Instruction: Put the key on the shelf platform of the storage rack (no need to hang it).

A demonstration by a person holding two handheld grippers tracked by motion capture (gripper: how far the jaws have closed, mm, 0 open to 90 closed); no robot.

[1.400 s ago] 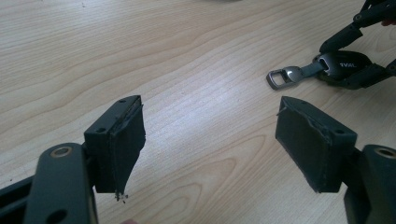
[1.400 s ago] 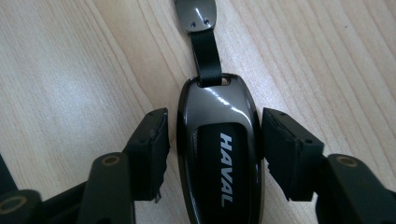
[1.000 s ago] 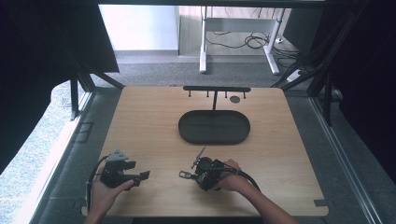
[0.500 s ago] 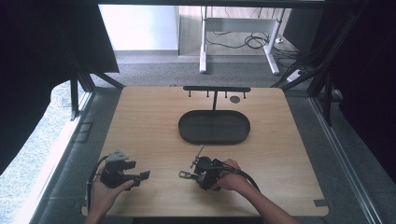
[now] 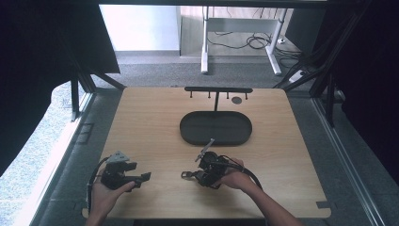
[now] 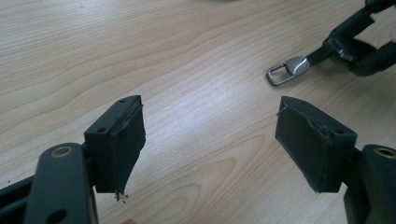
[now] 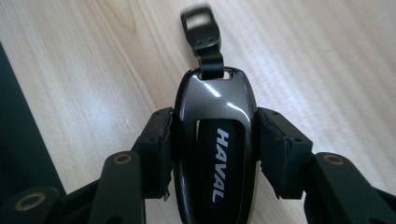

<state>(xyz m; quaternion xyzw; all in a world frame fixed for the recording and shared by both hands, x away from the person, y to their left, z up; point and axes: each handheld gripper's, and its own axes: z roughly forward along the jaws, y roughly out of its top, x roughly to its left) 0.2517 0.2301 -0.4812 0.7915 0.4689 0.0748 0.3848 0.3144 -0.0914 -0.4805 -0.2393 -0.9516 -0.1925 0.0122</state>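
A dark glossy car key fob marked HAVAL sits between the pads of my right gripper, which is shut on its two sides. A short black strap with a metal loop hangs from the fob's far end, just above the wooden table. In the high view the right gripper is near the table's front middle, and the metal loop points left. My left gripper is at the front left, open, its jaws wide apart over bare wood. The loop lies ahead of it to the right.
A black oval tray lies at the table's centre, just beyond the right gripper. Behind it stands a black rack with small hooks, and a dark round disc lies beside it. The table edge runs close to both hands.
The right gripper with the key fob has shifted slightly, the strap loop now pointing a little more left. The left gripper has stayed in place.
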